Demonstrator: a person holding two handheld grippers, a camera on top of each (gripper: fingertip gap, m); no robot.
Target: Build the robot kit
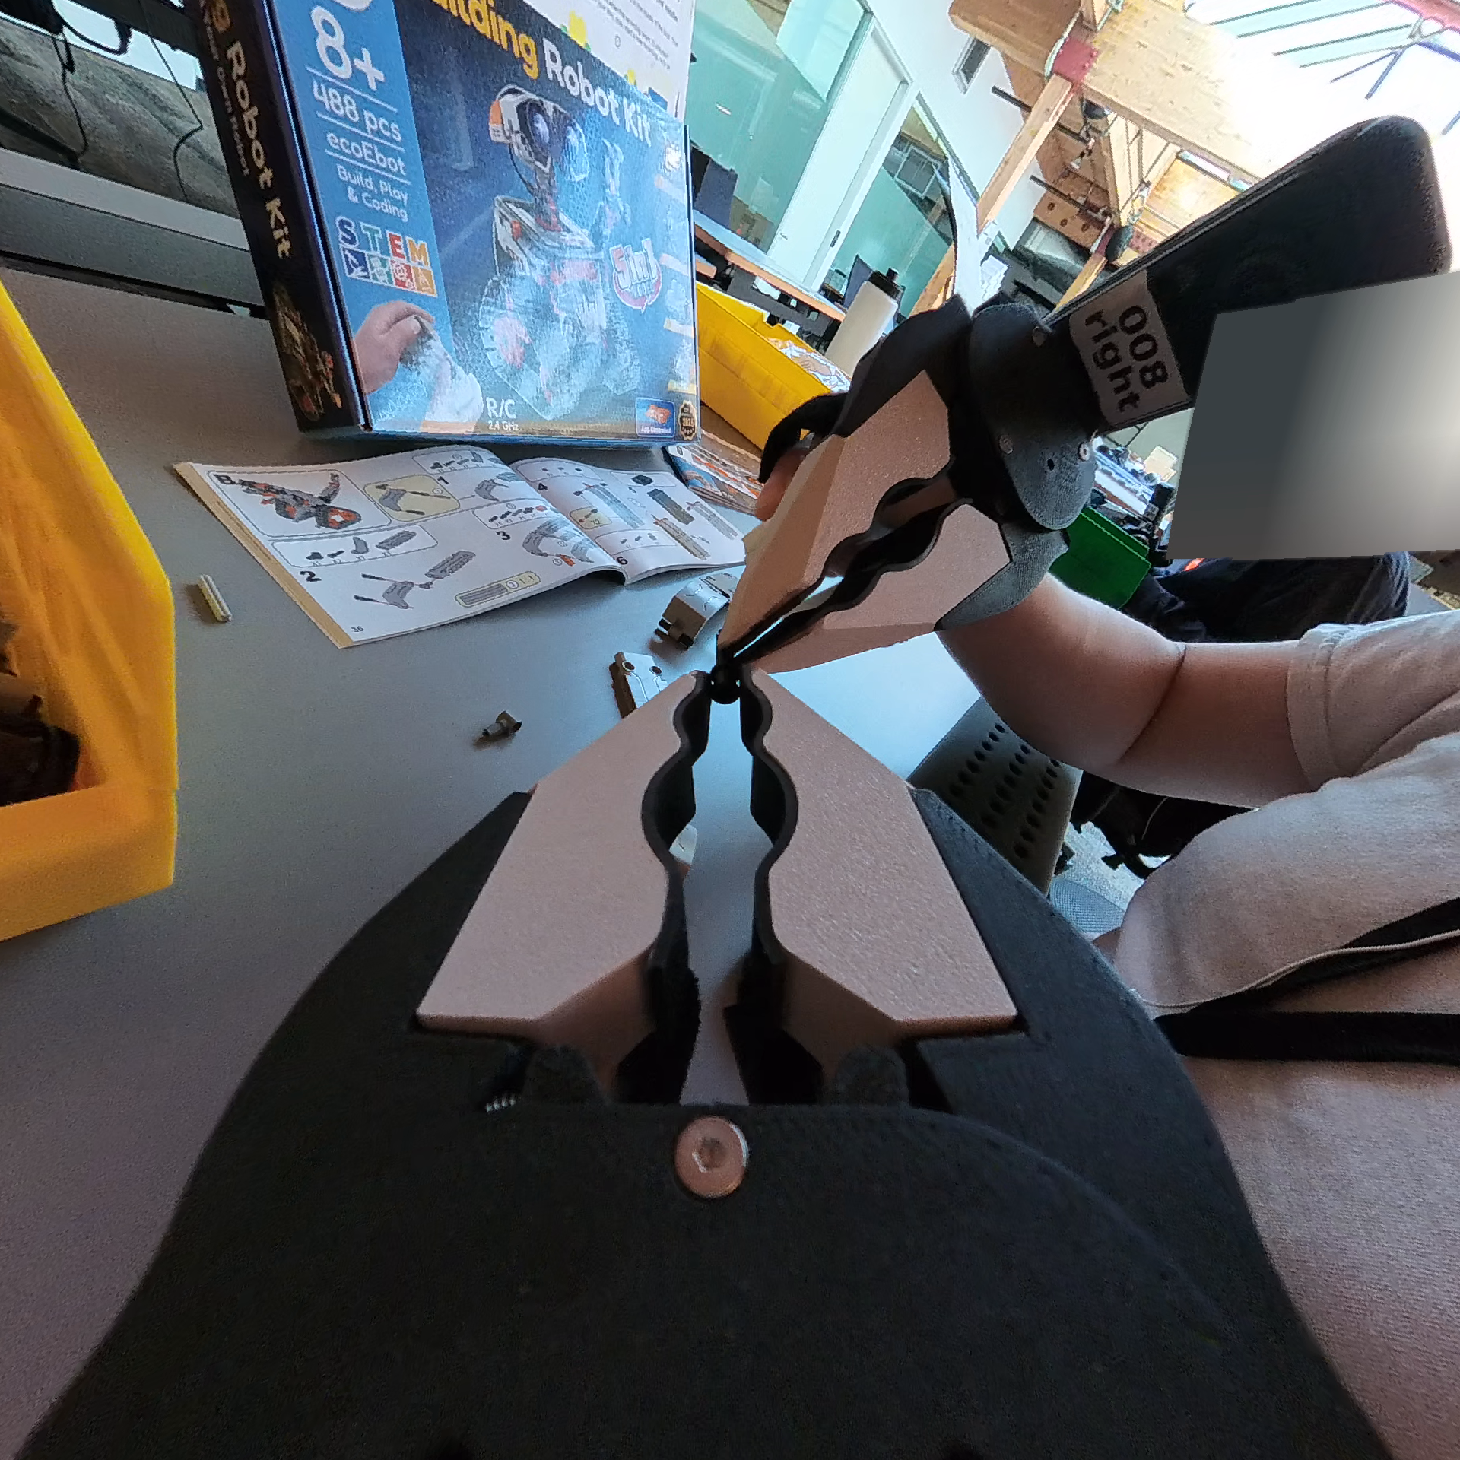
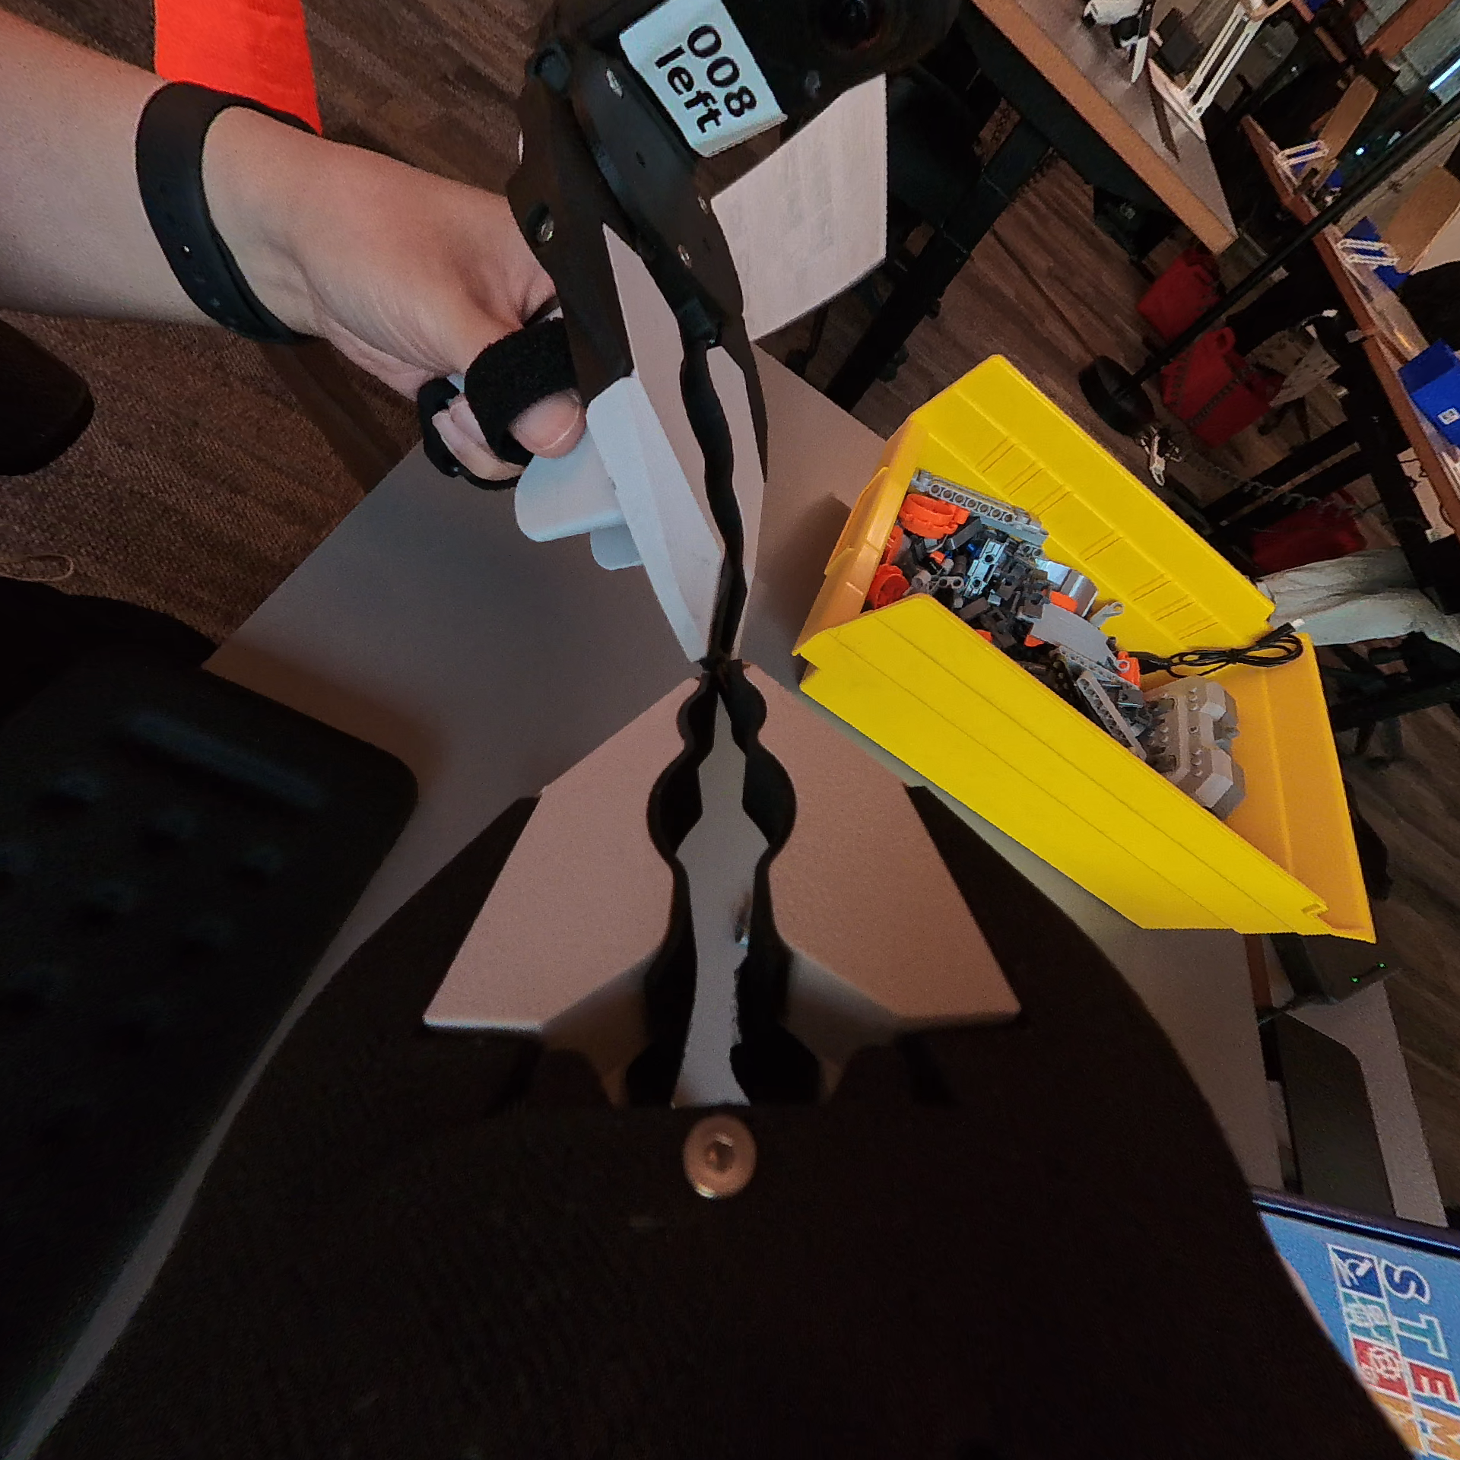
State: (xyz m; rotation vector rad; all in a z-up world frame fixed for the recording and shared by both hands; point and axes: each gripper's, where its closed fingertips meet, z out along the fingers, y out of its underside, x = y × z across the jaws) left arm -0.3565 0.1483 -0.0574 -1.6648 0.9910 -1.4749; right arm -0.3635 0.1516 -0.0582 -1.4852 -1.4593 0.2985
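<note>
Black pin (image 1: 724, 686) sits pinched between both tips: left tongs (image 1: 722, 695) clench it from 6 o'clock, right tongs (image 1: 731, 660) from 2 o'clock, above the counter (image 1: 316, 790), bin (image 1: 79, 711) at 9 o'clock

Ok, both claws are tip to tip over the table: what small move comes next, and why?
Probably ease the left claw slightly apart while the right claw stays closed. Both tips pinch one small black piece held clear of the grey table; two grips on something so tiny invite twisting. Whether each claw grips a separate part is too small to tell.
</note>
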